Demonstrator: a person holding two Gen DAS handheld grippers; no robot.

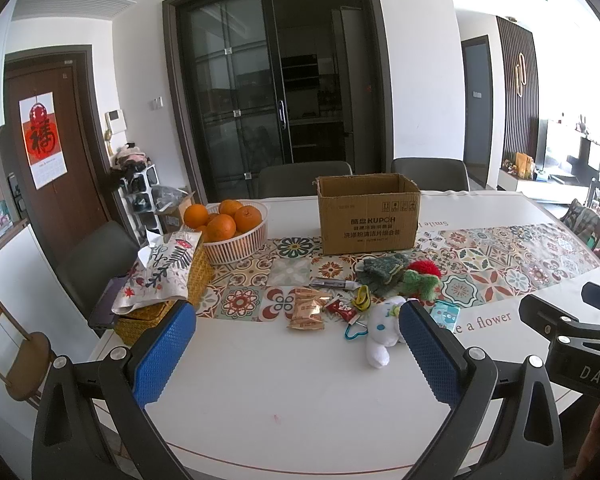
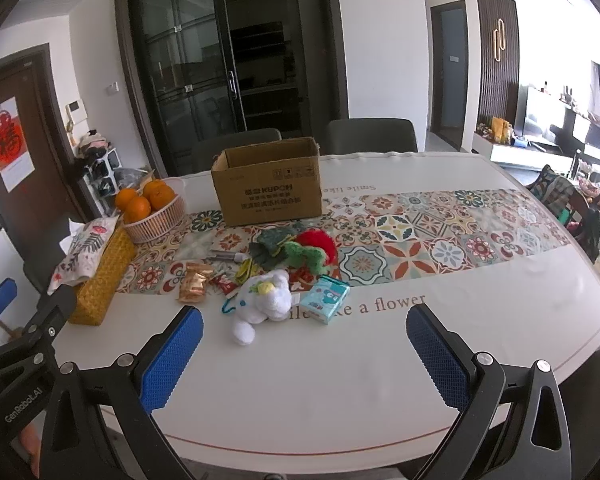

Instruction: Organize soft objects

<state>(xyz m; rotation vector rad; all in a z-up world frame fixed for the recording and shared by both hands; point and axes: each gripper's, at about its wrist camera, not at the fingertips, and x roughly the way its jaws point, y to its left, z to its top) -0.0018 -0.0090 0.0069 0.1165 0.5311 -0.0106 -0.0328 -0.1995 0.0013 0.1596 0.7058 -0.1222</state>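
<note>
Soft toys, a white plush animal (image 2: pixel 266 302), a green knitted piece (image 2: pixel 274 246) and a red-and-green fuzzy toy (image 2: pixel 314 250), lie clustered before the open brown cardboard box (image 2: pixel 268 190) on the white oval table (image 2: pixel 340 380). Left gripper (image 1: pixel 296 354) and right gripper (image 2: pixel 304 354) both gape wide, holding nothing, hovering above bare tabletop.

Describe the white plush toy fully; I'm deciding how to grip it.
The white plush toy is a soft, fuzzy stuffed animal lying on its side on the white table, one limb pointing toward the camera. It has a yellow spot and small blue markings. A teal carabiner lies at its left; a teal packet sits just right. Nothing grips it.
</note>
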